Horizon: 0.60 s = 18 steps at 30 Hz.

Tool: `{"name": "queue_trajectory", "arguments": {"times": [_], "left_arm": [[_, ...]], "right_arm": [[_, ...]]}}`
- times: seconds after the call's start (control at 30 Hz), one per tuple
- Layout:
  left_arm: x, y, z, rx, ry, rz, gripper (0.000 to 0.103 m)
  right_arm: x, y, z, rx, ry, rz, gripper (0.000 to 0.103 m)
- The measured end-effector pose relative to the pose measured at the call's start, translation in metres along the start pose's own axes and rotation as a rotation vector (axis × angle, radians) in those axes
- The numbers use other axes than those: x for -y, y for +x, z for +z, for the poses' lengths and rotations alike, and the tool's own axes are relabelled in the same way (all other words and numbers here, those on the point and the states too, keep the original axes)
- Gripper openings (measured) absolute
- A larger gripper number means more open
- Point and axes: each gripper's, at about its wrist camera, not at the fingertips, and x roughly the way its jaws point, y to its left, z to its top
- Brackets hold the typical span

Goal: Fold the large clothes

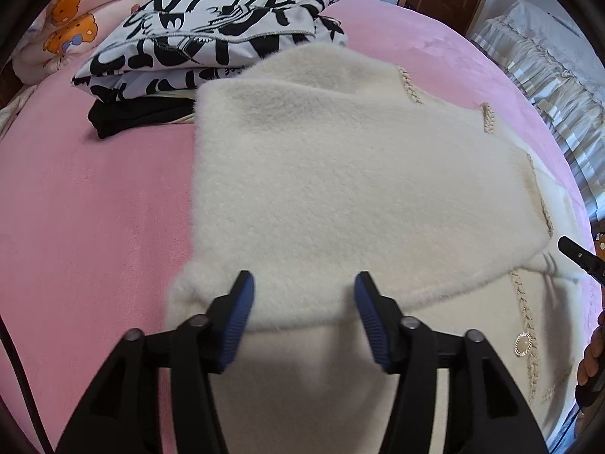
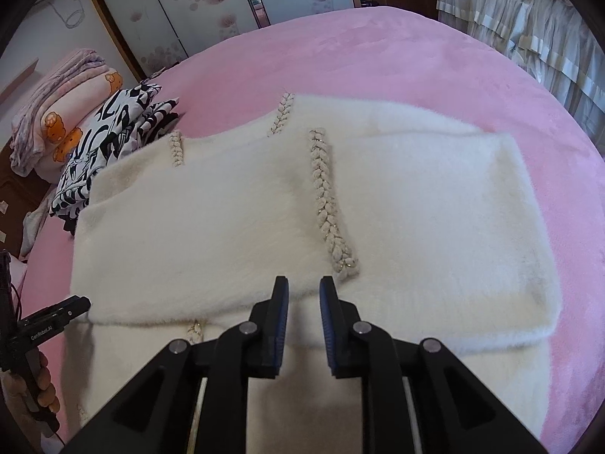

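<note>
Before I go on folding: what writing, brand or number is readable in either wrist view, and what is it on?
"GenRobot.AI": white print on the black body of the left gripper, seen in the right wrist view.
Large black brush-style letters on the folded black-and-white printed garment: cut off by folds, no whole word readable.
Nothing readable on the fluffy cream-white cardigan.

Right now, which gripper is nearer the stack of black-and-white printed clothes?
Left. The left gripper hovers over the cream sweater's side toward the stack; the right gripper is over the sweater's middle, farther away.

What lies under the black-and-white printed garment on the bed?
Under the black-and-white printed garment a folded black garment sticks out, resting on the pink bedspread. A thin pale edge shows between them; whatever else the pile holds is covered.
</note>
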Motion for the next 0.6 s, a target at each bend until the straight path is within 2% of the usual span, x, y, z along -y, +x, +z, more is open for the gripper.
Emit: {"name": "queue_trajectory", "arguments": {"times": [0.07, 0.1, 0.33, 0.6], "left_arm": [[0.008, -0.008, -0.003, 0.01, 0.022, 0.026, 0.068], [0.012, -0.012, -0.006, 0.016, 0.032, 0.039, 0.07], [0.024, -0.045, -0.032, 0.037, 0.05, 0.037, 0.07], [0.023, -0.08, -0.087, 0.038, 0.041, 0.038, 0.07]], "right_arm": [[-0.003, -0.013, -0.004, 0.02, -0.01, 0.007, 0.017], [-0.004, -0.019, -0.006, 0.026, -0.014, 0.009, 0.017], [-0.009, -0.058, -0.035, 0.052, -0.046, 0.023, 0.017], [-0.005, -0.096, -0.084, 0.049, -0.045, 0.024, 0.017]]}}
